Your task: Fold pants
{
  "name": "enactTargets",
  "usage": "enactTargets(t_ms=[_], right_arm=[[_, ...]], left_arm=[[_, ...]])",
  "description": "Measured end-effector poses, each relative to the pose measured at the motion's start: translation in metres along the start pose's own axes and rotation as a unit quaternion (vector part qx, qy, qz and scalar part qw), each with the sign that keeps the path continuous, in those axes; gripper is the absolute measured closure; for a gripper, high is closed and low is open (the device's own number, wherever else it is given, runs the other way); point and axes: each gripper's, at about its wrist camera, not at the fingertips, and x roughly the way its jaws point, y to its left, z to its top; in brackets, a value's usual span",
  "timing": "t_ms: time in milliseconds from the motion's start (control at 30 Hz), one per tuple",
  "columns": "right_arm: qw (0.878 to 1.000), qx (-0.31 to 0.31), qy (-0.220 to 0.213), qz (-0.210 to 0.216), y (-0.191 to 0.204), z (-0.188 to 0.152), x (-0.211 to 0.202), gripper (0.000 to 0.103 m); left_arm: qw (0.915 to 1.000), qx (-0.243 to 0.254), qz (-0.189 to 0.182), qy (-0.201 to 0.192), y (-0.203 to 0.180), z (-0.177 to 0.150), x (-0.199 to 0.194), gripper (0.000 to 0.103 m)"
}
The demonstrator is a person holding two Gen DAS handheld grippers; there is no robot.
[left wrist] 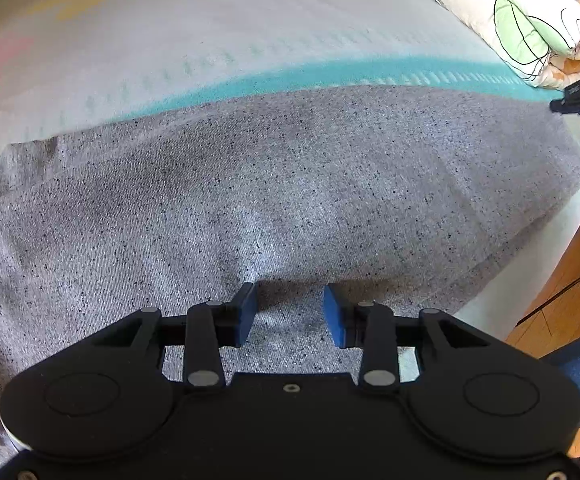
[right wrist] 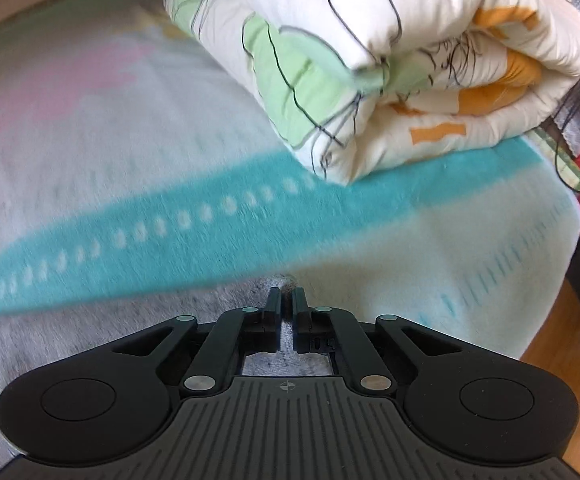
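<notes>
My left gripper (left wrist: 290, 312) hovers half-open over the grey pants (left wrist: 249, 184); my right gripper (right wrist: 287, 308) pinches their corner by the blanket's (right wrist: 89, 128) edge.

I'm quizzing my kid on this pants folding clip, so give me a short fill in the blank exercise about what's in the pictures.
1. The pants lying on the bed are speckled ____.
2. The left gripper hovers over them with its ____ padded fingers apart.
3. The right gripper has its fingers ____ at the edge of the pants.
4. The blanket under the pants has a ____ stripe with pale dots.

Missing words: grey; blue; shut; teal
</notes>
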Motion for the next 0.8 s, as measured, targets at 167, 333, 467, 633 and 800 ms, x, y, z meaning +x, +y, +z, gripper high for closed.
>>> enactTargets(t_ms=[167,333,467,633,800], right_arm=[[0.989,0.143,-0.007,0.047,-0.045,-0.007,-0.037,0.072],[0.963,0.254,0.036,0.079,-0.071,-0.040,-0.052,0.072],[0.950,0.299,0.032,0.087,-0.074,-0.063,-0.067,0.072],[0.943,0.312,0.066,0.095,-0.075,-0.073,-0.062,0.072],[0.936,0.326,0.097,0.091,-0.073,-0.073,-0.044,0.072]], left_arm=[[1.0000,-0.005,-0.004,0.002,0.003,0.000,-0.002,0.057],[1.0000,-0.007,-0.002,0.003,0.003,0.001,-0.003,0.057],[1.0000,-0.003,0.002,0.002,0.001,0.001,-0.002,0.057],[1.0000,-0.007,0.002,0.005,0.001,0.004,0.000,0.057],[1.0000,-0.003,0.001,0.003,0.002,0.001,-0.002,0.057]])
